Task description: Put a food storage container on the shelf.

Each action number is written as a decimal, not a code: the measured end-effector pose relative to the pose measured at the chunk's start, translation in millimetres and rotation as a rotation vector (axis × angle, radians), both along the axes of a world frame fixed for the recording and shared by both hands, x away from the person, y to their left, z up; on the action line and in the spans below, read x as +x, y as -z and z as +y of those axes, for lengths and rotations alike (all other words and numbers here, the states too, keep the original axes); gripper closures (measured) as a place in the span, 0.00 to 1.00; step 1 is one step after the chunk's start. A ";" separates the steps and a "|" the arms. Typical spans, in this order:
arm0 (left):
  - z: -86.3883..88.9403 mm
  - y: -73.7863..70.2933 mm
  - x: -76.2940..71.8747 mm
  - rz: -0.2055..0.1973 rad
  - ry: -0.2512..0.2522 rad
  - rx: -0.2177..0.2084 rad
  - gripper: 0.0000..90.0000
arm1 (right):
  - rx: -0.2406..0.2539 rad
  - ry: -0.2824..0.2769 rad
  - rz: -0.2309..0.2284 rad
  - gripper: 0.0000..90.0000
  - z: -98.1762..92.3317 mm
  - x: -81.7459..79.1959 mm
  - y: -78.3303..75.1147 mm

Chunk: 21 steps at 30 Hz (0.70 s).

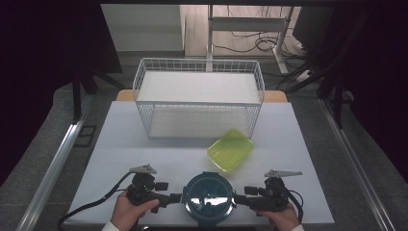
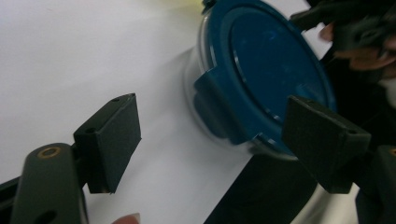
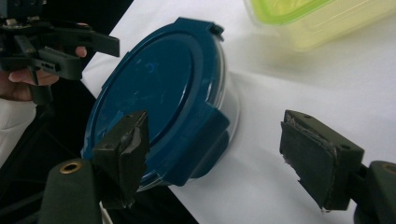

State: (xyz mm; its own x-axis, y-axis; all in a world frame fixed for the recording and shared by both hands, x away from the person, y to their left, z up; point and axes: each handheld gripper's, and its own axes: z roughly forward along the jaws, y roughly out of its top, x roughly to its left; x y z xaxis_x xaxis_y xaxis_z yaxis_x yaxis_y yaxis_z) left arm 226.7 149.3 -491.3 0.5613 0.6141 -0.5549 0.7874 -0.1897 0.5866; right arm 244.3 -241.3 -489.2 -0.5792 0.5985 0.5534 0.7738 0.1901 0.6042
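A round clear container with a dark blue clip-on lid (image 1: 208, 192) stands at the table's near edge, between my two grippers. My left gripper (image 1: 177, 197) points at its left side. In the left gripper view the left gripper (image 2: 212, 140) has its jaws wide apart, with the lid (image 2: 266, 60) and one side clip just beyond them and no pad touching. My right gripper (image 1: 239, 198) faces the container's right side. In the right gripper view the right gripper (image 3: 219, 149) is open around a lid clip (image 3: 201, 140), and its pads stand off the lid (image 3: 154, 88).
A yellow-green rectangular lidded box (image 1: 230, 149) lies just behind the round container, seen too as the box (image 3: 299, 18). A white wire basket (image 1: 199, 102) stands at the back of the white table (image 1: 134, 139). The table's front edge runs right beneath both hands.
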 end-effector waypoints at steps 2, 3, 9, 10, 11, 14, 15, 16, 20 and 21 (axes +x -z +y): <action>-3.5 4.2 3.7 0.029 0.002 -0.013 0.23 | -0.004 -0.006 0.005 0.26 0.5 -1.2 1.0; -3.9 5.3 4.9 0.037 0.008 -0.017 0.23 | -0.003 -0.007 0.005 0.26 0.3 -1.6 1.5; -10.9 13.8 15.2 0.095 0.008 -0.078 0.23 | 0.010 -0.025 0.028 0.25 1.9 1.5 5.4; -12.0 15.7 16.4 0.109 0.015 -0.085 0.23 | 0.011 -0.031 0.033 0.25 2.4 2.2 6.1; -12.6 16.7 16.8 0.113 0.017 -0.087 0.23 | 0.020 -0.037 0.042 0.25 3.1 3.6 7.4; -14.6 19.6 17.1 0.131 0.028 -0.101 0.24 | 0.049 -0.051 0.067 0.25 5.0 5.8 9.3; -15.0 20.5 16.8 0.135 0.032 -0.102 0.24 | 0.054 -0.052 0.074 0.25 5.9 5.8 9.6; -15.6 21.2 16.3 0.139 0.035 -0.106 0.24 | 0.060 -0.054 0.081 0.25 7.0 5.7 10.0; -16.8 23.6 15.5 0.153 0.047 -0.115 0.24 | 0.066 -0.064 0.103 0.25 11.7 5.5 12.3; -16.9 24.3 15.8 0.155 0.050 -0.119 0.24 | 0.069 -0.065 0.110 0.25 12.7 5.5 13.1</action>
